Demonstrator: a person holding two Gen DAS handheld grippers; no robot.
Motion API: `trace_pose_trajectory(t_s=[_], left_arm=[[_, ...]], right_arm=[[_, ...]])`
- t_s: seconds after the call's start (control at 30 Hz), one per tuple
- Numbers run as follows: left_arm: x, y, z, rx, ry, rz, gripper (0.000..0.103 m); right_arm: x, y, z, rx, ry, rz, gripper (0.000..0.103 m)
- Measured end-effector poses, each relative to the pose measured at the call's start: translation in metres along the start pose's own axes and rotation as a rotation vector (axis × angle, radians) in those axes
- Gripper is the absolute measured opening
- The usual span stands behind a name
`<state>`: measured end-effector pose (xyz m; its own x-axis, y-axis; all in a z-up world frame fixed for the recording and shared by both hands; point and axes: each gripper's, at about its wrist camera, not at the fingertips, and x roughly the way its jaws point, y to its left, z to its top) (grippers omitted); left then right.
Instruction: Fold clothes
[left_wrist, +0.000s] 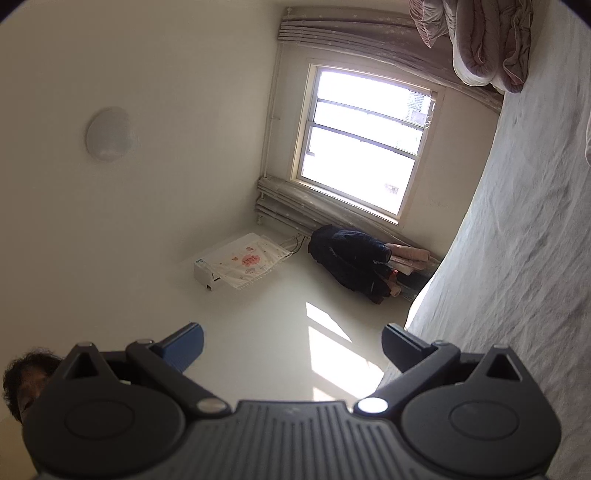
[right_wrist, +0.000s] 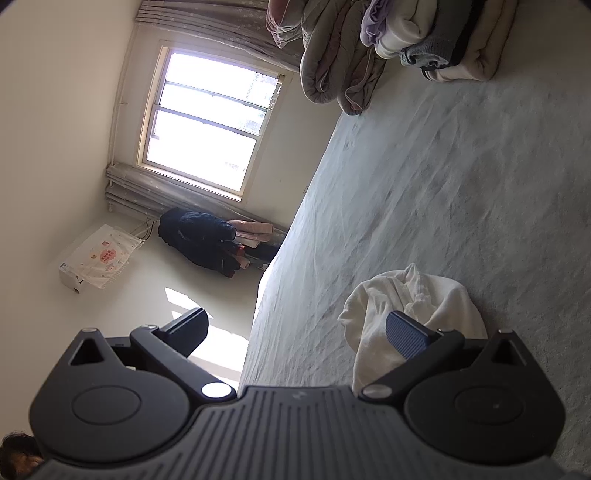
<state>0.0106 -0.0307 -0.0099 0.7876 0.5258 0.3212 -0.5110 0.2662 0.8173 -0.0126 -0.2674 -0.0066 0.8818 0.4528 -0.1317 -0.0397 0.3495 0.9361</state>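
Both views are rolled sideways, so the bed runs down the right side. A crumpled white garment lies on the pale grey bed sheet, just behind the right finger of my right gripper. That gripper is open and holds nothing. A stack of folded clothes sits at the far end of the bed. In the left wrist view my left gripper is open and empty, pointing at the wall beside the bed sheet. A pale cloth edge shows at the right border.
A rolled pinkish-grey quilt lies at the bed's far end. Beyond the bed are a bright window, curtains, dark clothes hanging and a wall air conditioner. A person's head shows at the lower left.
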Motion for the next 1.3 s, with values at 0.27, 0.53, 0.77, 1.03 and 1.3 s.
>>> trace_pose_trajectory(t_s=[0.27,0.53,0.77,1.03,1.3], left_arm=[[0.027,0.031,-0.022,-0.347,0.248,-0.424,0.103],[0.05,0.033,-0.036,-0.567,0.42,-0.748,0.103],[0.071,0.012,-0.047,-0.74,0.535,-0.956,0.103],[0.086,-0.002,-0.051,-0.771,0.554,-1.121,0.103],[0.109,-0.01,-0.07,-0.995,0.642,-1.304,0.088]], right_arm=[[-0.001,0.005,-0.001,-0.066,0.012,-0.016,0.103],[0.016,0.011,0.007,-0.171,0.047,-0.117,0.103],[0.049,0.025,0.008,-0.36,0.109,-0.239,0.103],[0.083,0.014,-0.007,-0.515,0.253,-0.318,0.089],[0.106,0.014,-0.023,-0.62,0.385,-0.289,0.047]])
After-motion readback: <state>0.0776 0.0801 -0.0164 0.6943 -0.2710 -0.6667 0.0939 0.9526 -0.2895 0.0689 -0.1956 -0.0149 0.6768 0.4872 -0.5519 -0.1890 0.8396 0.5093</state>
